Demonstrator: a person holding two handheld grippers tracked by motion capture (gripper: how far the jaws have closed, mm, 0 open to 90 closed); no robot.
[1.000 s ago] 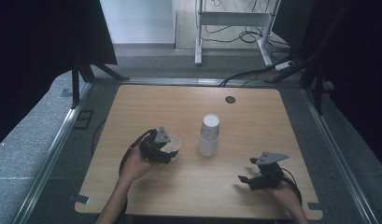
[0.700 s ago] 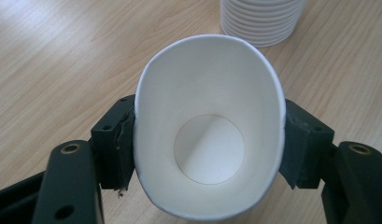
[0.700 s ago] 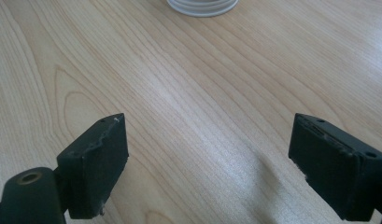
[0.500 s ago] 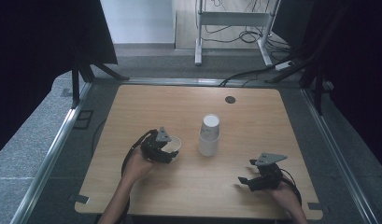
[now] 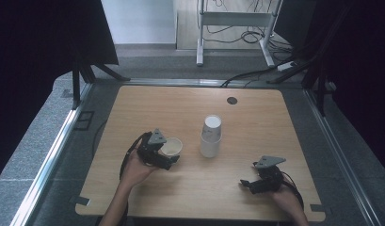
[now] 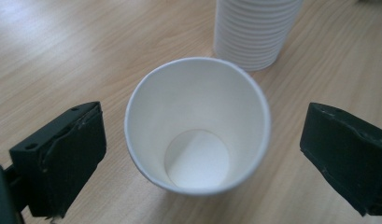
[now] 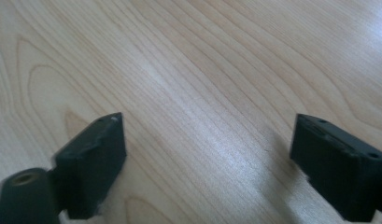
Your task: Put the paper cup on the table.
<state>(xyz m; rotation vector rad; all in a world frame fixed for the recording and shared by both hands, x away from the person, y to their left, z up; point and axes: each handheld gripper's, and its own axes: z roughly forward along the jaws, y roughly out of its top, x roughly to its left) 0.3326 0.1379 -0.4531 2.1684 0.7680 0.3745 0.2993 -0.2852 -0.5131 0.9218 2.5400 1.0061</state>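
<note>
since the earlier frame my left gripper (image 5: 173, 157) has just been opening its jaws, and the single paper cup (image 6: 198, 126) now stands free between them, upright on its base, with a clear gap to each pad in the left gripper view. so the left jaws are spread wide and press on nothing. my right gripper (image 5: 244, 183) has also just been opening a little further; its jaws stand apart over bare wood, with nothing between them in the right gripper view.

working outward: the single paper cup (image 5: 171, 146) sits on the table (image 5: 256, 113) toward the near left, mouth up, just left of the stack of cups (image 5: 211, 136), which stands upside down near the middle. in the left gripper view the stack of cups (image 6: 254, 32) rises just beyond the freed cup, close but apart from it.

i judge that one cup has been taken off the stack and set down, and the release is done. what is left, as far as i can see, is to back the left gripper away without tipping the cup, then go on to the next cup on the stack.

around it, a small dark round spot (image 5: 232, 100) lies on the far side of the table, well apart. nothing blocks the way; the only risk i see is a pad catching the cup's rim as i withdraw.
</note>
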